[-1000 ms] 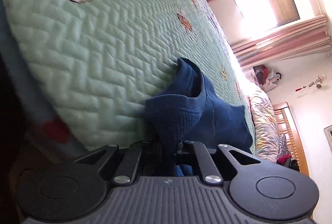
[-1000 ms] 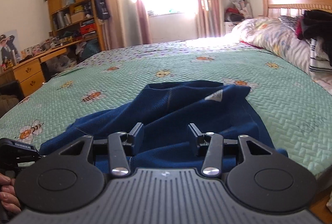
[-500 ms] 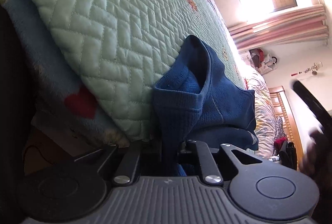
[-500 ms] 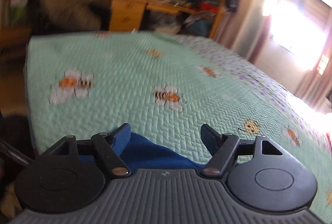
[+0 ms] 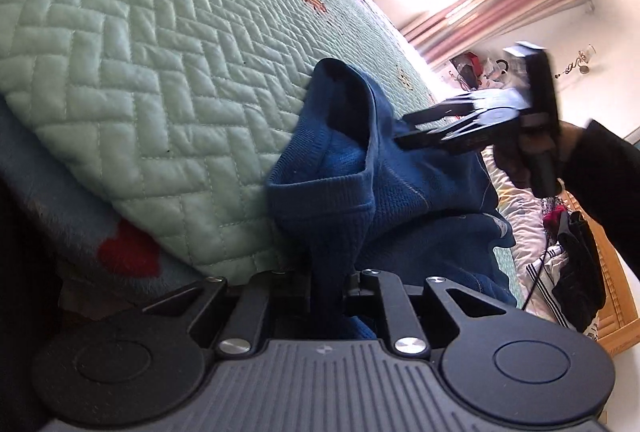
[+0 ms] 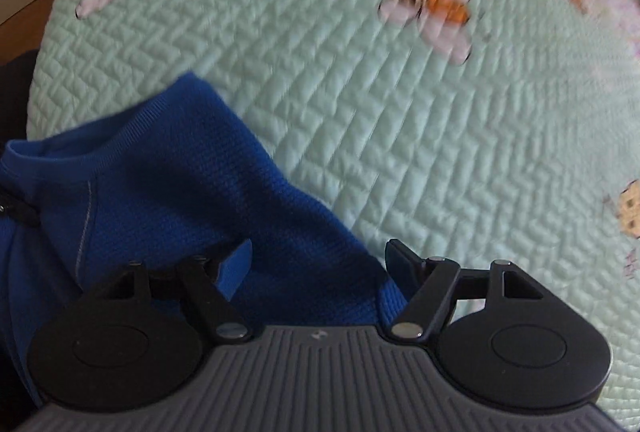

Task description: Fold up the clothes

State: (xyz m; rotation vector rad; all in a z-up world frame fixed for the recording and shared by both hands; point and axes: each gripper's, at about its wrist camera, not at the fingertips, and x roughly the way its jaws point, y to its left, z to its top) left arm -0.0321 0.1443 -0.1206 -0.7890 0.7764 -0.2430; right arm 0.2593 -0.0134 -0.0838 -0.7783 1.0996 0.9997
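The bed (image 5: 168,79) fills most of the room, covered by a mint-green quilted bedspread (image 6: 420,119) stitched with bees. A blue knit garment (image 5: 352,183) lies bunched near the bed's edge, part of it draped over the side. The left tongs (image 5: 326,278) are pressed together on a fold of that blue cloth. The right tongs (image 6: 318,260), blurred in the left view, are spread wide with the fabric lying between their fingers, not pinched. Dark clothes (image 5: 576,272) are heaped by the wooden headboard (image 5: 616,296)
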